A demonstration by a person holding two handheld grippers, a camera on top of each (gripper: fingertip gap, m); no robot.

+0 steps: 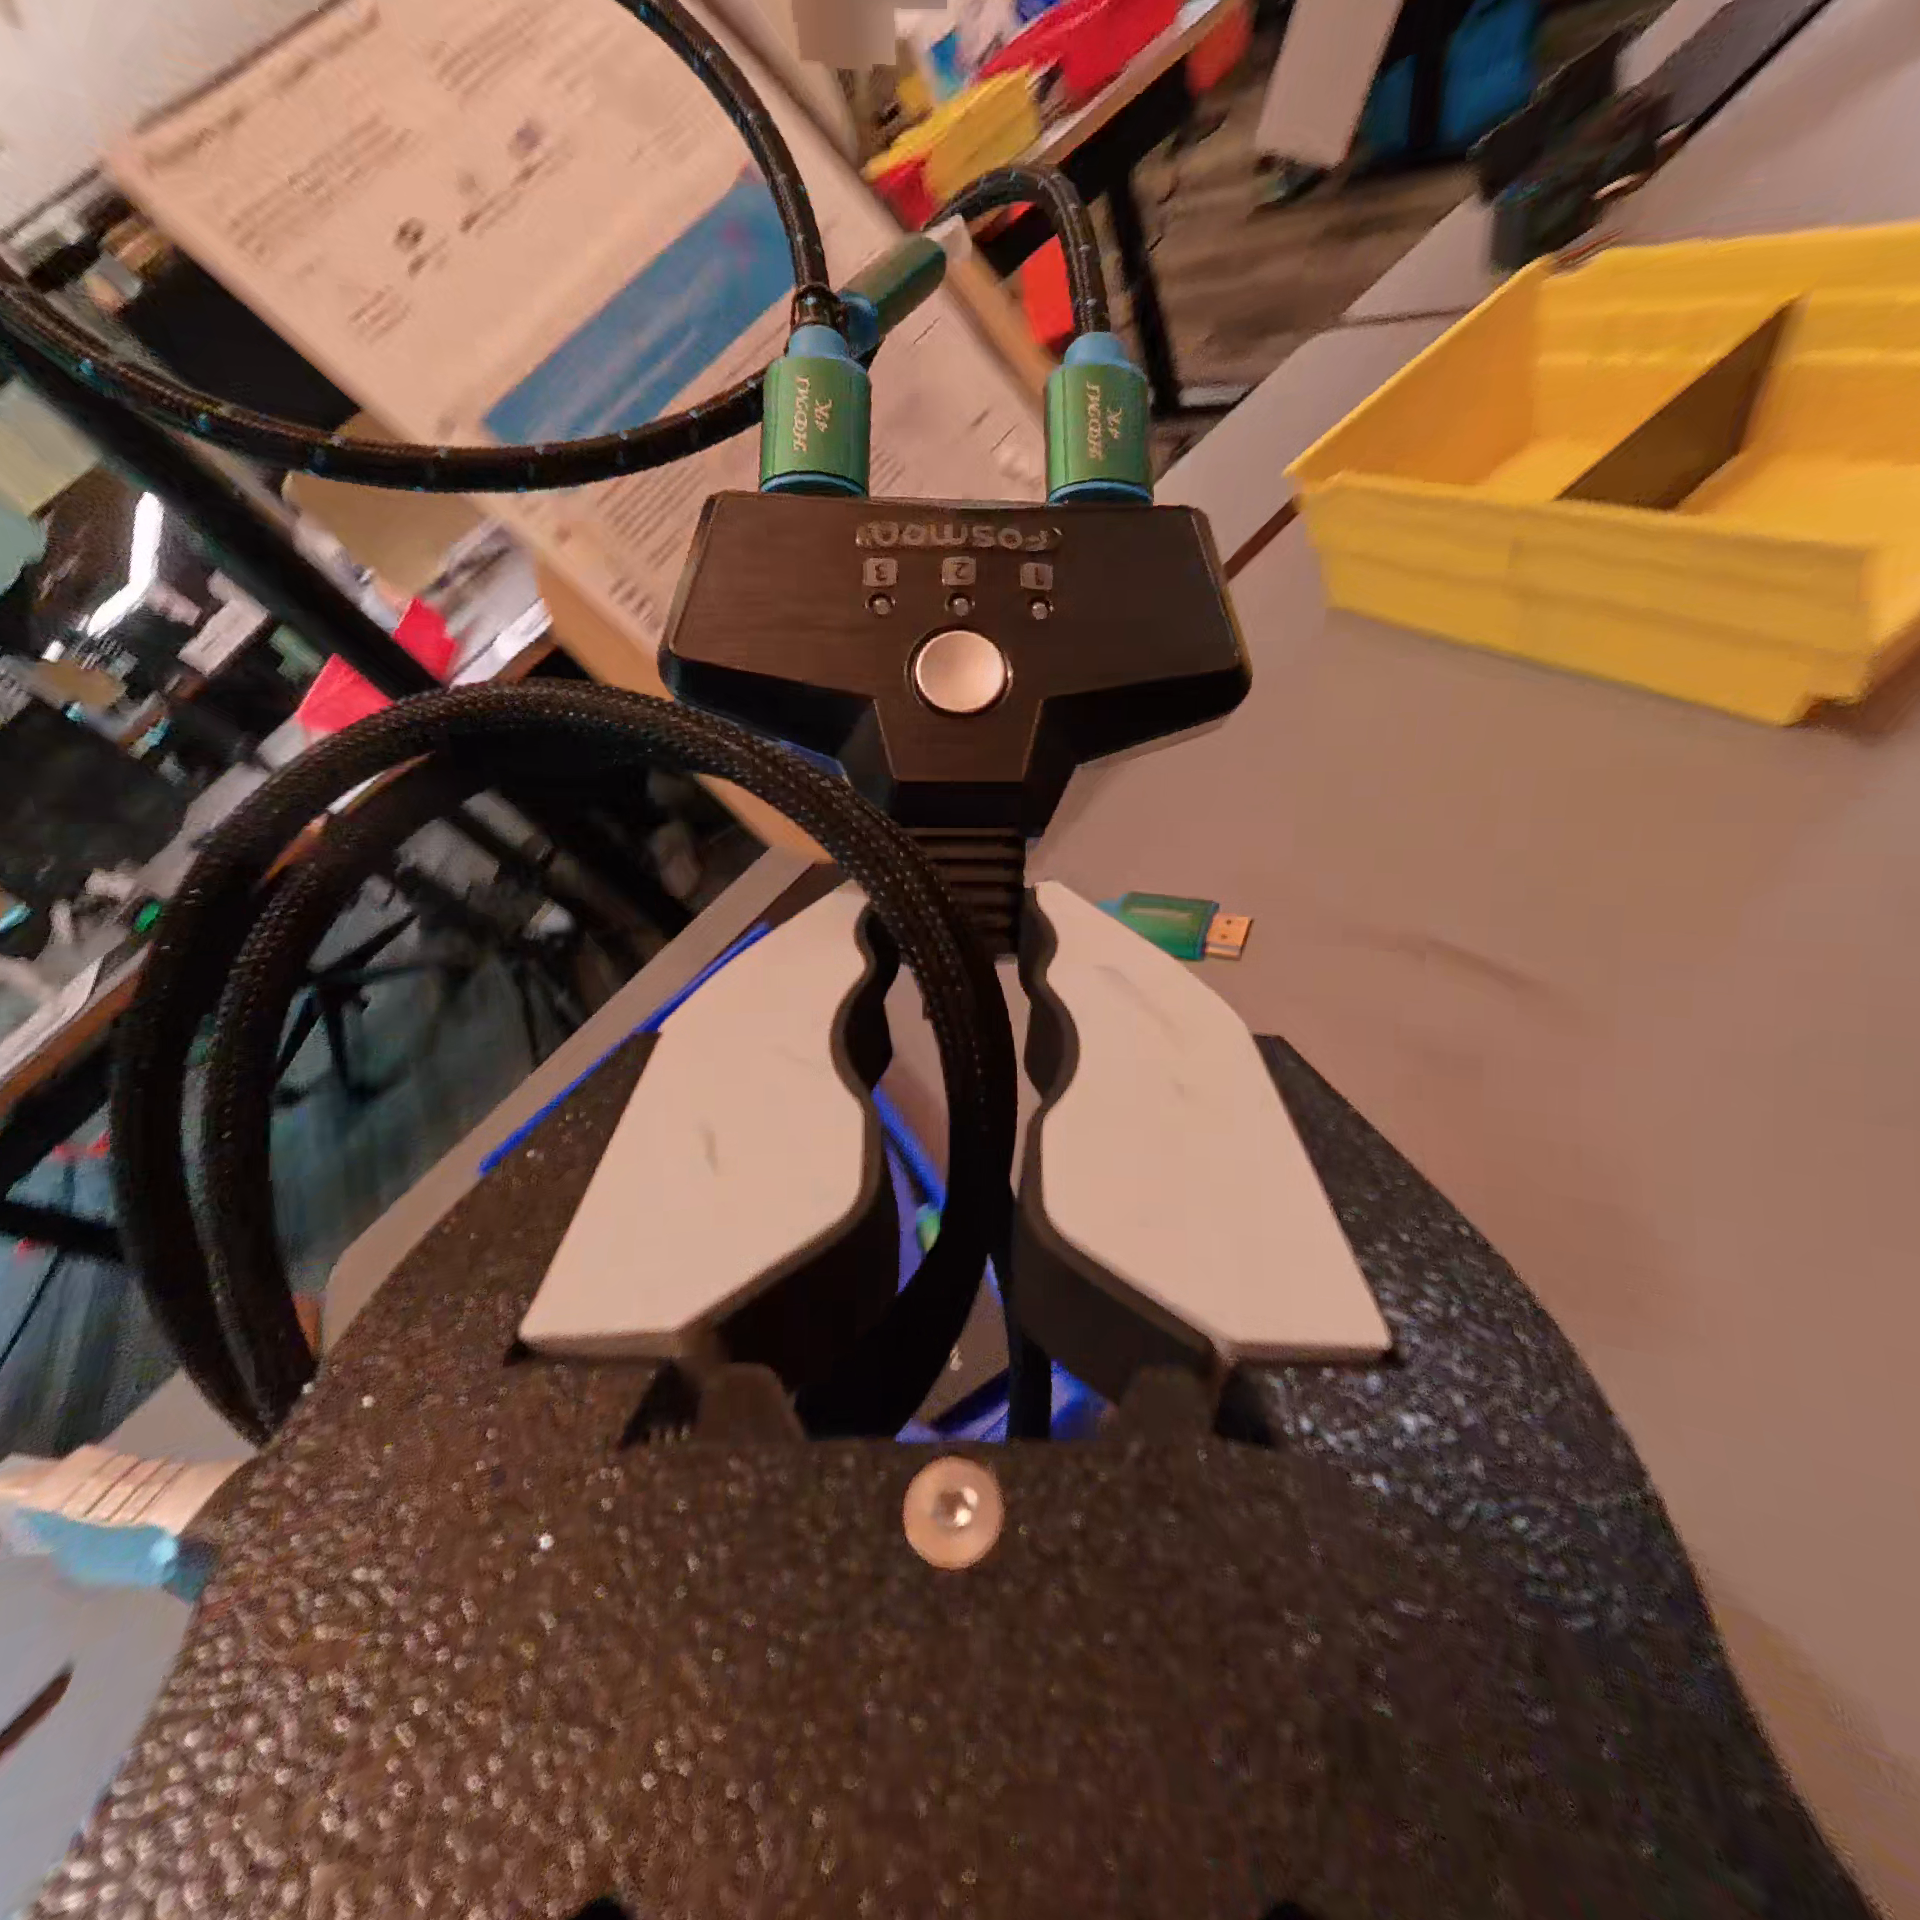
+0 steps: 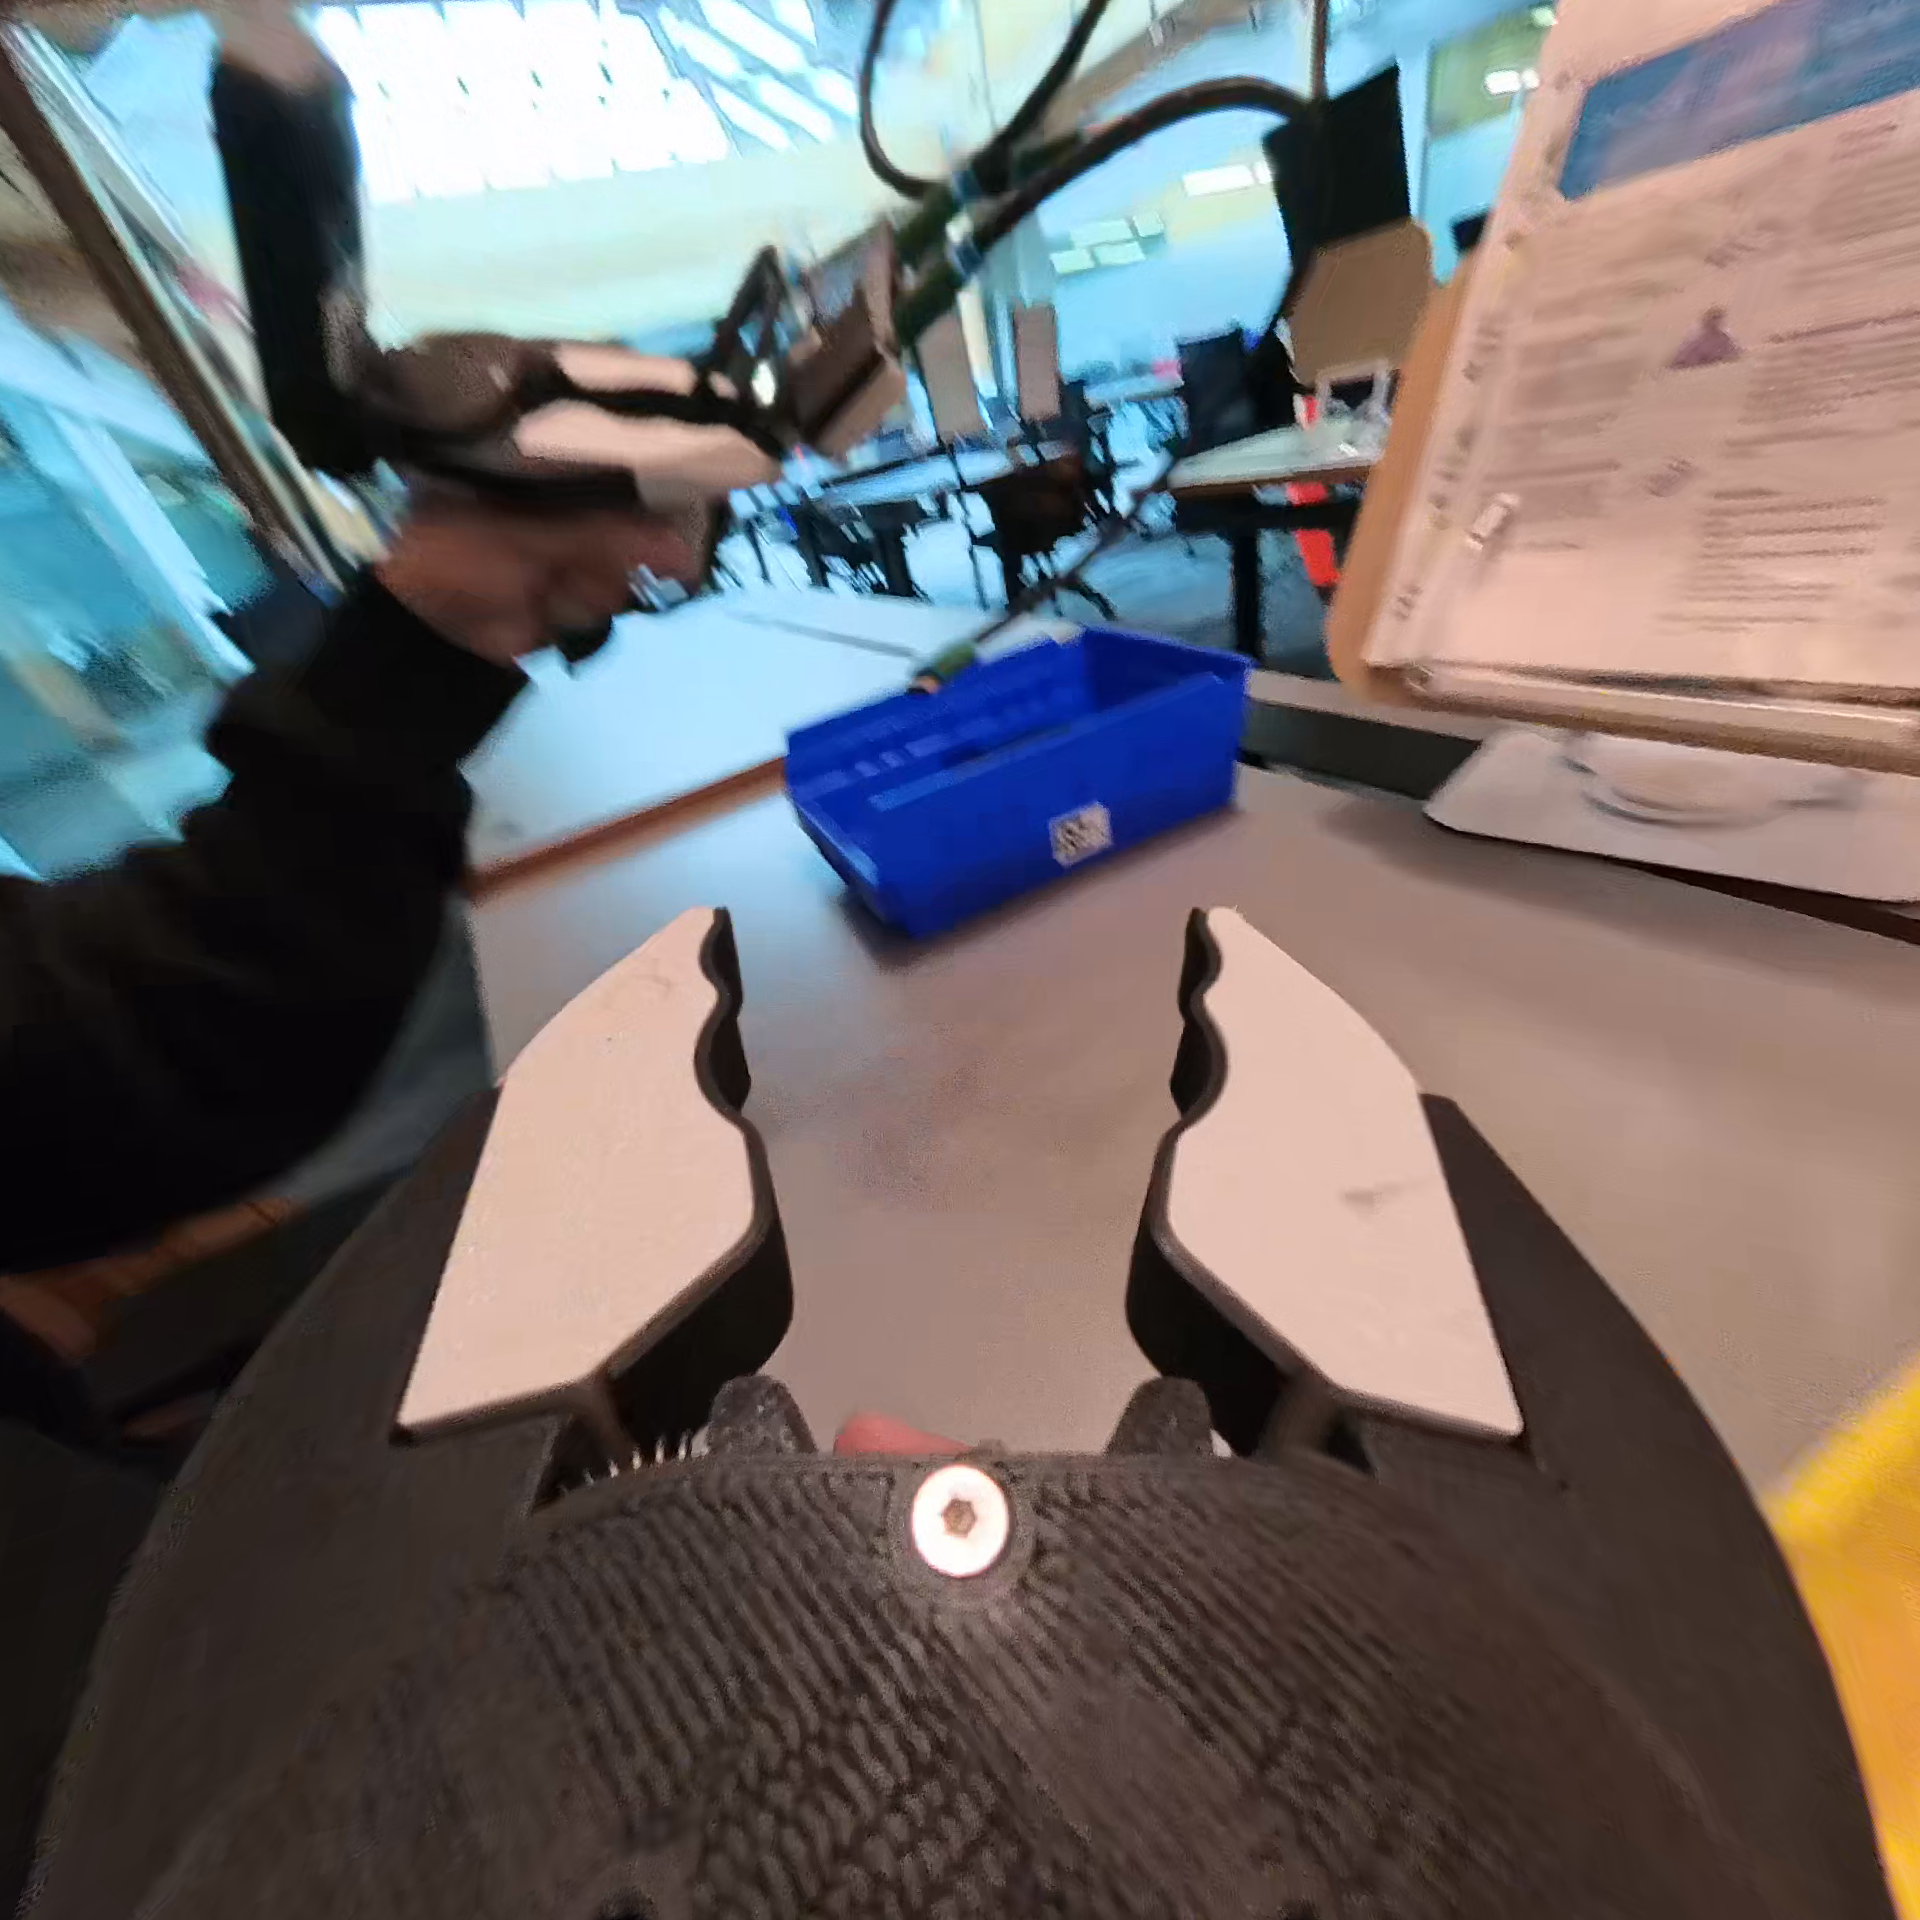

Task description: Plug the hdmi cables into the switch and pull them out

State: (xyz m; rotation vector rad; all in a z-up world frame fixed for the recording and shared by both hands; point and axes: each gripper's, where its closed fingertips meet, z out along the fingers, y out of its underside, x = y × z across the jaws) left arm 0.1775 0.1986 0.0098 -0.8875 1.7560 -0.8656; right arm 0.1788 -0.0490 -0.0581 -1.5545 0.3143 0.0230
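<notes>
Holding the switch [image 1: 956, 644] by its ribbed tail, your left hand-held gripper [image 1: 954, 914] pinches it above the worktop [image 1: 1455, 935], two green HDMI plugs [image 1: 816, 416] seated in its far ports. A loose green plug [image 1: 1174, 925] lies just right. Your right hand-held gripper [image 2: 956, 935] is spread wide, empty, facing the blue bin [image 2: 1018, 769].

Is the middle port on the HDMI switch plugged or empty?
Empty. On the HDMI switch, green plugs and fill the outer ports, with a bare gap between.
</notes>
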